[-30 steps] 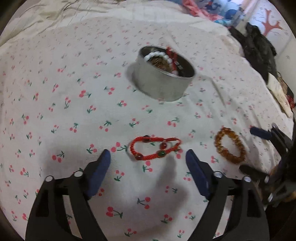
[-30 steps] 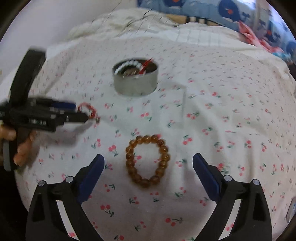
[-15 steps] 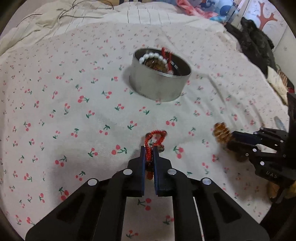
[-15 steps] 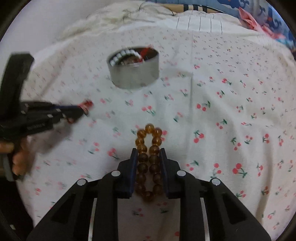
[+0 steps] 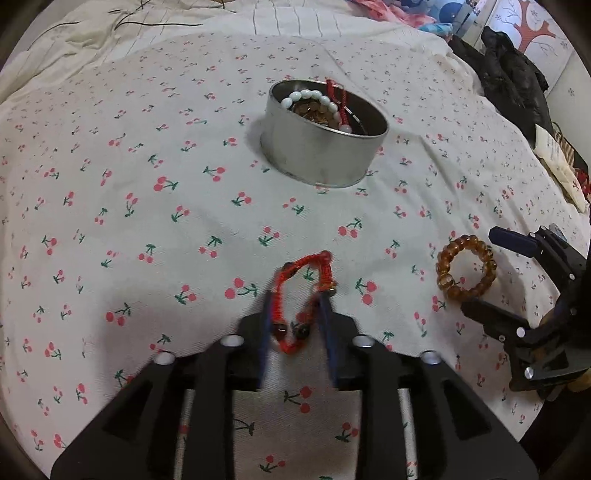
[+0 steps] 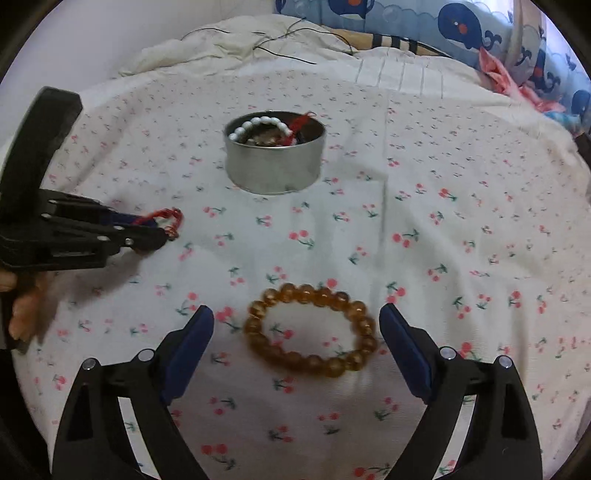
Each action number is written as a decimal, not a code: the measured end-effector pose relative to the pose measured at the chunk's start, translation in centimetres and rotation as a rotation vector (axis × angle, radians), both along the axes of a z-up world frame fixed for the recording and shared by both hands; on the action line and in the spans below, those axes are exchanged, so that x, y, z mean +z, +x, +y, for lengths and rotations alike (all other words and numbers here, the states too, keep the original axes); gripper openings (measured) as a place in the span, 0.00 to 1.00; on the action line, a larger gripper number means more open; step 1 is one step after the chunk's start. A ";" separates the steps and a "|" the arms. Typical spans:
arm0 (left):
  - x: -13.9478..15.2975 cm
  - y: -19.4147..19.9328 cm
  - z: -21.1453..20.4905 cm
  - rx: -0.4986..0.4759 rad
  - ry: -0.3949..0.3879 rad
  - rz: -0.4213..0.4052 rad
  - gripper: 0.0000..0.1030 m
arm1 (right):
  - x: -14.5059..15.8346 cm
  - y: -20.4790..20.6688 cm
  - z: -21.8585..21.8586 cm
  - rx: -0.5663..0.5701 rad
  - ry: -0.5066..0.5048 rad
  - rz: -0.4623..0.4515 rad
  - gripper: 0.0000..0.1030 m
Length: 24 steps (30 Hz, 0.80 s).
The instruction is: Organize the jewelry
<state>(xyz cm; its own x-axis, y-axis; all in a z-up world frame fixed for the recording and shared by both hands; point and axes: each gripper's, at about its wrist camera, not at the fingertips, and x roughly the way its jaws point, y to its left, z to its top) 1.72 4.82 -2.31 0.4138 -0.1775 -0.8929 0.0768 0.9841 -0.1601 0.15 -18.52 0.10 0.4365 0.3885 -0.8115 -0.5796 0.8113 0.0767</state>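
A red cord bracelet (image 5: 301, 295) with dark beads lies on the cherry-print sheet between the fingers of my left gripper (image 5: 297, 299), whose jaws stand partly apart around it. It also shows in the right wrist view (image 6: 166, 221). An amber bead bracelet (image 6: 312, 328) lies flat between the wide-open fingers of my right gripper (image 6: 297, 332); it also shows in the left wrist view (image 5: 466, 272). A round metal tin (image 5: 321, 147) farther back holds a white bead bracelet (image 5: 314, 100) and other jewelry.
The cherry-print sheet (image 5: 147, 184) covers a bed. Dark clothing (image 5: 513, 81) lies at the far right edge. A rumpled cream blanket (image 6: 240, 48) with thin black cables and whale-print bedding (image 6: 480, 26) lie behind the tin.
Both grippers were shut on their bracelets half a second ago. Now the right has opened wide and the amber bracelet lies round on the sheet. The left jaws have parted around the red bracelet.
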 end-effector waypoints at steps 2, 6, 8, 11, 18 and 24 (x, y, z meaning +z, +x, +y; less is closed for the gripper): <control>0.2 -0.2 -0.1 0.018 0.039 -0.027 0.65 | 1.1 0.1 -0.9 -0.014 0.064 -0.031 0.87; -0.4 0.1 0.0 0.034 0.050 -0.013 0.70 | -1.1 1.4 -0.3 -0.018 0.007 0.076 0.90; -0.4 0.1 -0.3 0.025 0.057 -0.018 0.72 | -2.1 1.2 0.7 0.011 -0.068 0.070 0.89; -0.4 0.0 -1.1 -0.002 0.069 -0.030 0.58 | -2.2 0.8 1.3 0.053 -0.067 0.060 0.52; 0.3 -0.2 -0.8 -0.019 0.042 -0.032 0.09 | -1.8 1.1 0.6 0.030 -0.028 0.086 0.24; 3.0 -0.4 -0.4 -0.008 -0.002 -0.105 0.08 | -0.1 0.9 -0.4 0.031 0.096 0.103 0.23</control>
